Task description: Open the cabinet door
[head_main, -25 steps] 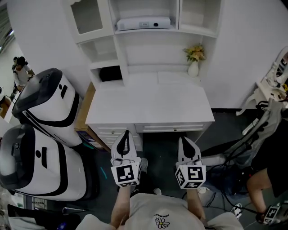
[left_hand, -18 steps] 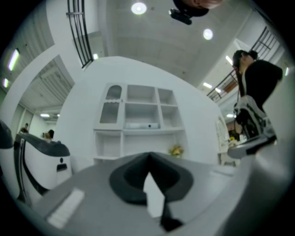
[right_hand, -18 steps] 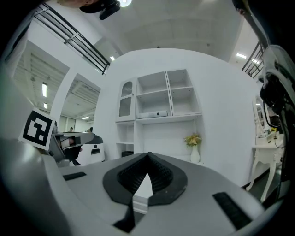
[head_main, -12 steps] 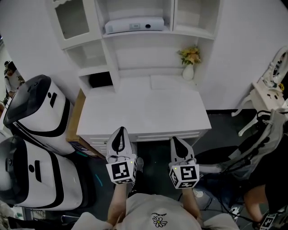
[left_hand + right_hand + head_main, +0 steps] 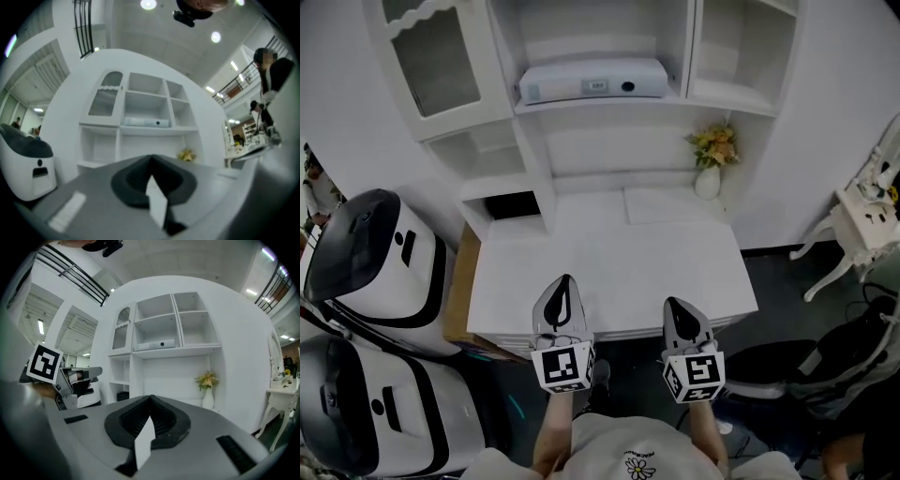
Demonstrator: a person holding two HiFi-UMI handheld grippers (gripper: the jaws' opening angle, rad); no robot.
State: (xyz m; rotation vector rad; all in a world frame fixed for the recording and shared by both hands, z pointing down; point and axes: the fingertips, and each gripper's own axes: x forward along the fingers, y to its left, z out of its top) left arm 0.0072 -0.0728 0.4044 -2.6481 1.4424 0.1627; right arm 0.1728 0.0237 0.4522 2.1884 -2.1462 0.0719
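Head view: both grippers hang over the near edge of the white tabletop (image 5: 609, 253), the left gripper (image 5: 563, 284) and the right gripper (image 5: 677, 306) side by side and well apart from the hutch behind. The cabinet door (image 5: 431, 66), a glazed panel with a scalloped top, sits high at the hutch's upper left and looks closed. A white box-shaped device (image 5: 592, 80) lies on the middle shelf, and a vase of flowers (image 5: 711, 169) stands at the tabletop's back right. Two white-and-black machines (image 5: 366, 258) crowd the left side.

Left gripper view: the jaws are pressed together with nothing between them. The cabinet door (image 5: 105, 100) is far ahead, up and to the left.

Right gripper view: these jaws are also together and empty, and the door (image 5: 121, 333) is just as distant.

I cannot make out a handle in any view. If a gripper arrives with its jaws together, it will likely only bump the frame or skid on the glass. A grip on the wrong edge would pull against the hinges. The reach across the tabletop could also clip a shelf edge or the machines.
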